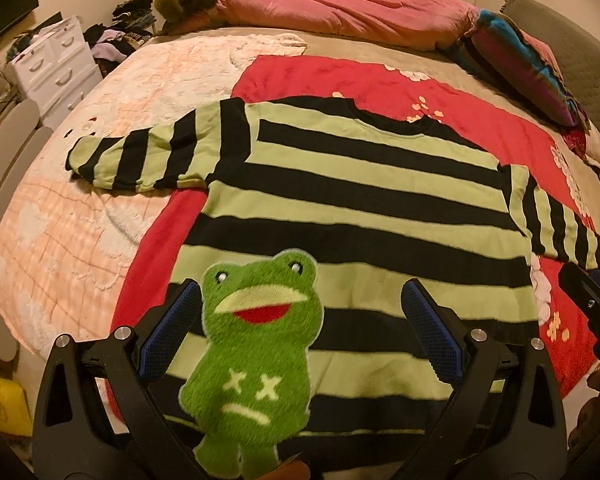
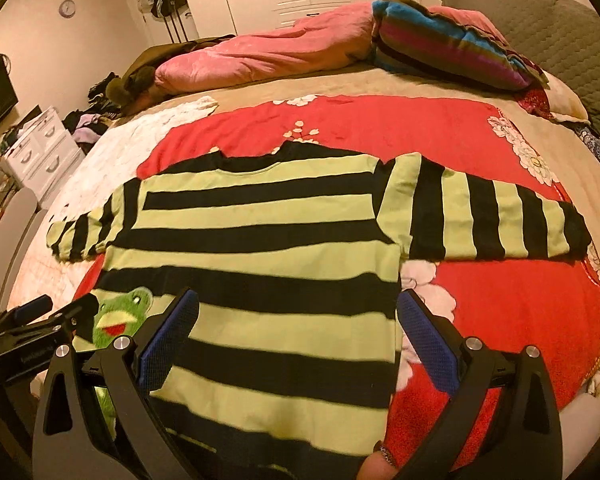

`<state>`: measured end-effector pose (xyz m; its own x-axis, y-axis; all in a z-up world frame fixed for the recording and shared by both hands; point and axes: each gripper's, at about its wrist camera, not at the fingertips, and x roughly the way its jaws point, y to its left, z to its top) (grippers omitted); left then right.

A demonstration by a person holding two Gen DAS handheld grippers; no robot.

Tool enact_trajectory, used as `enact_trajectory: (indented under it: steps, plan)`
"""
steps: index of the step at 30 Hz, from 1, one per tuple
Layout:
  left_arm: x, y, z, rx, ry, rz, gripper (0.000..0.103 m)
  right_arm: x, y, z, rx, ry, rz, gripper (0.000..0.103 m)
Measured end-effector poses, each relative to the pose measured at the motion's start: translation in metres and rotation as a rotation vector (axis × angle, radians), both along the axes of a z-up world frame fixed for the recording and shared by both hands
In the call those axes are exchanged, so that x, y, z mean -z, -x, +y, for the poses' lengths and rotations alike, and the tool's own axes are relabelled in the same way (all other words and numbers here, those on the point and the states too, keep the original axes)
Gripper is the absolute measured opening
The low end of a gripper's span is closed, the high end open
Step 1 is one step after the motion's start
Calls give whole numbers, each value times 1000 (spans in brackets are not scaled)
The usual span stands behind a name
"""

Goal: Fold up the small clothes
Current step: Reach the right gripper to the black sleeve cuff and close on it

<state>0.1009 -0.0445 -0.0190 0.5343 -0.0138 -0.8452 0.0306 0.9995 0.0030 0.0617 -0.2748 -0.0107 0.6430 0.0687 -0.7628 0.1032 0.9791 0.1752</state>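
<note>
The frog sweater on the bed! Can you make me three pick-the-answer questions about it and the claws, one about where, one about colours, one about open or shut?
1. Where is the frog patch on the striped sweater?
A. by the collar
B. near the bottom hem
C. on a sleeve

2. What colours are the sweater's stripes?
A. green and black
B. blue and white
C. red and yellow

3. How is the left claw?
A. shut on a sleeve
B. shut on the hem
C. open

Answers: 1 B, the frog sits low on the body, far from the collar. 2 A, light green bands alternate with black. 3 C, its blue pads stand wide apart, like the right claw.
</note>
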Motion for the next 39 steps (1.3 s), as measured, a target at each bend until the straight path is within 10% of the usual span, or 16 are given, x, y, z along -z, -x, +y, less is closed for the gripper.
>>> enact_trajectory:
  steps: [13,39]
  plan:
    - [15,-48,-20,-10,35,11,94,11,-44,-43,113,36,-15,99]
    - [65,-113,-75,36,42,33,94,46,-43,-281,585,151,42,99]
